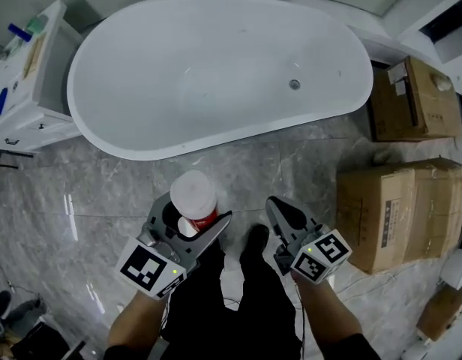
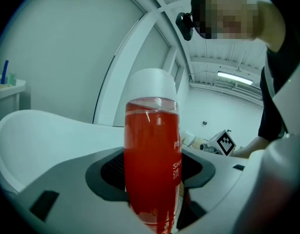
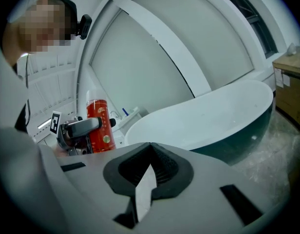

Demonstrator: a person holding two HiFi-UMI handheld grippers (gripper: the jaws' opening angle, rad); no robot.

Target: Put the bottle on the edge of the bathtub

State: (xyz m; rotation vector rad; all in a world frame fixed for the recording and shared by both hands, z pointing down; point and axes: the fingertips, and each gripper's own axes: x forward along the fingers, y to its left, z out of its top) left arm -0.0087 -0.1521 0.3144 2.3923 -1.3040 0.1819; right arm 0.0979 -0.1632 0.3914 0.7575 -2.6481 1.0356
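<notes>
Red liquid filled the white-capped bottle [image 1: 193, 199], which stood upright in the left gripper [image 1: 192, 222] over the grey floor [image 1: 88, 193], near the bathtub [image 1: 141, 153] but clear of its rim. The left gripper view showed both jaws clamped on the bottle's sides. The right gripper view showed the right gripper [image 3: 149, 146] with its jaws together, holding nothing.

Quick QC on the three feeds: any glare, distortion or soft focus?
Head view: even light and sharp, with glare streaks on the glossy floor. Left gripper view: heavy fisheye and dark corners; the bottle, close to the lens, looks slightly soft. Right gripper view: the same fisheye bends the wall beams; the near jaws are blurred, the bathtub clear.
</notes>
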